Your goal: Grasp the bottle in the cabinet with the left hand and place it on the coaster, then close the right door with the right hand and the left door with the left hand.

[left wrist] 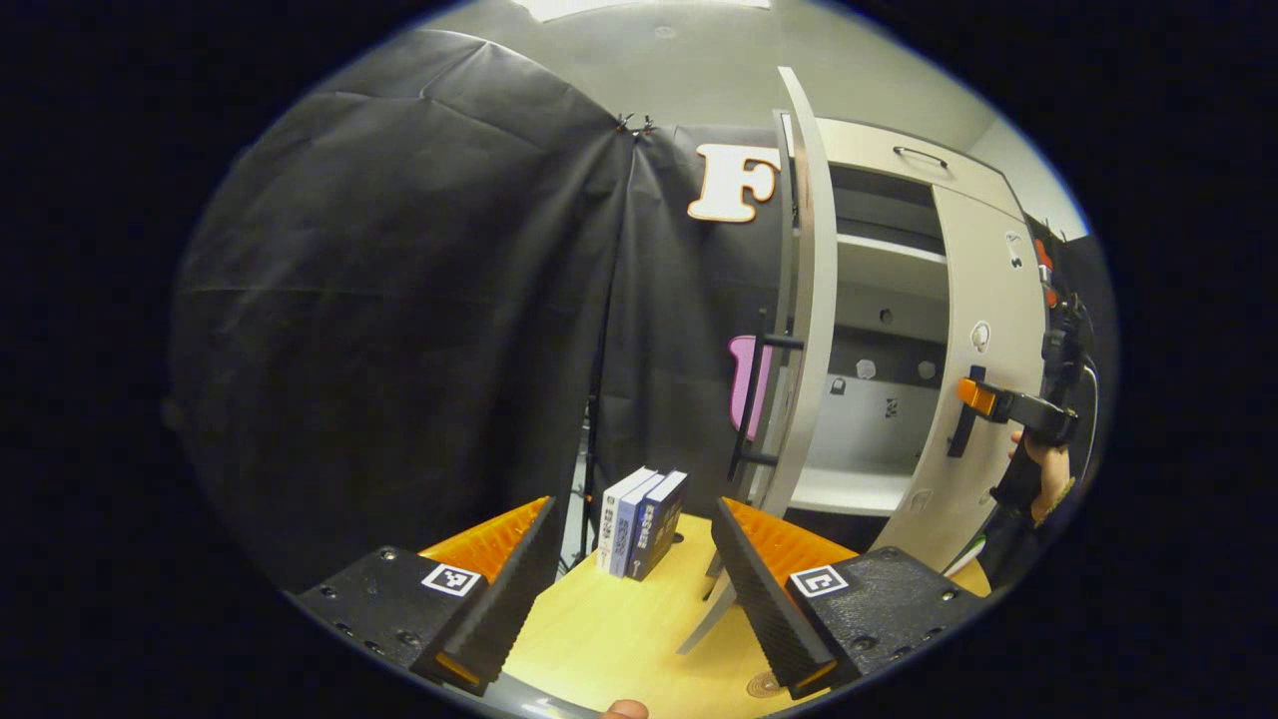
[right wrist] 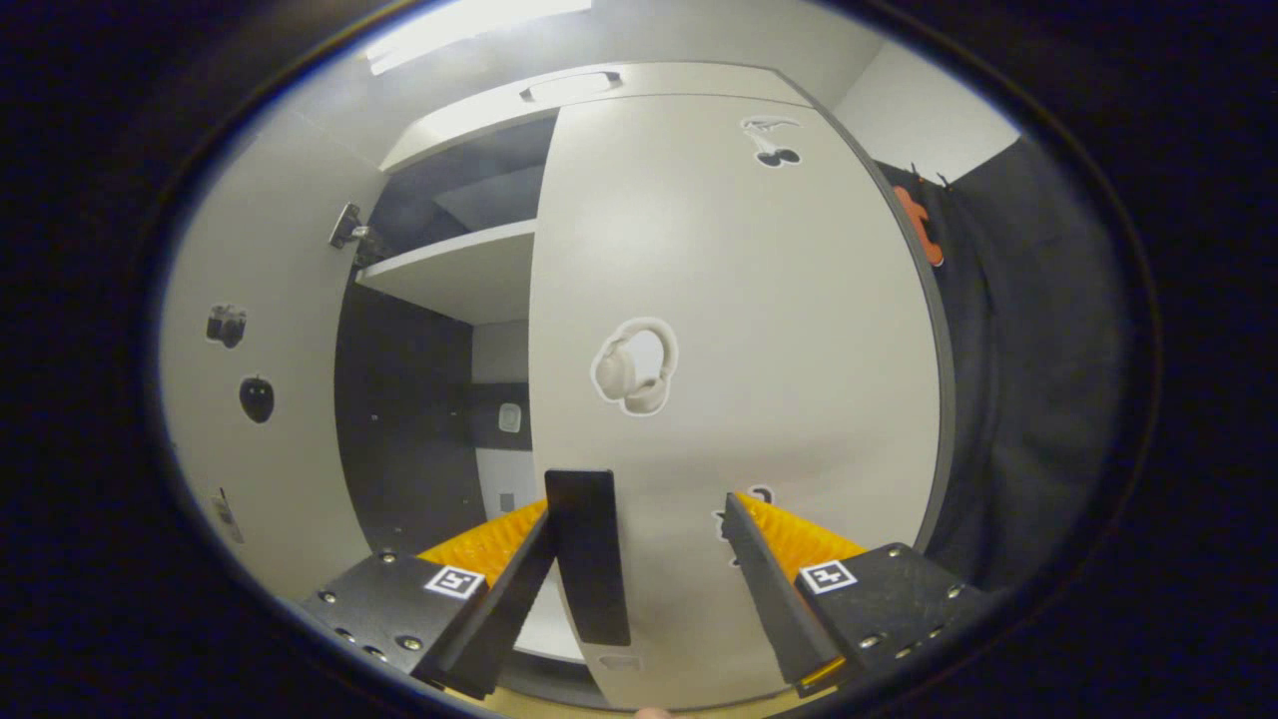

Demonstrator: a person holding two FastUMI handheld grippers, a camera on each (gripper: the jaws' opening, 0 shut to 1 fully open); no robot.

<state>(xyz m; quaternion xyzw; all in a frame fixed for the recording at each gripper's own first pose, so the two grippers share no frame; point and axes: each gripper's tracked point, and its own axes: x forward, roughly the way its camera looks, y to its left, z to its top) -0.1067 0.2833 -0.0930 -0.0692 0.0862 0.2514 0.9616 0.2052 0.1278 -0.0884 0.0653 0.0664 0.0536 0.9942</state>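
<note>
In the left gripper view my left gripper (left wrist: 634, 501) stands open over the yellow table (left wrist: 619, 639), nothing between its fingers. The white cabinet's left door (left wrist: 814, 300) stands wide open, edge-on to me, with its black handle (left wrist: 754, 399) on the outer face. The right door (left wrist: 983, 300) is swung partway in. My right gripper (left wrist: 983, 397), held by a hand, is at that door's handle. In the right gripper view my right gripper (right wrist: 637, 501) is open, close to the right door (right wrist: 739, 300), and the black handle (right wrist: 589, 559) stands between its fingers beside the left one.
Three books (left wrist: 639, 519) stand upright on the table ahead of the left gripper. A small round wooden disc (left wrist: 764, 685) peeks out by the left gripper's right finger. Inside the cabinet are a white shelf (right wrist: 459, 270) and a dark back panel. Black cloth hangs on the left.
</note>
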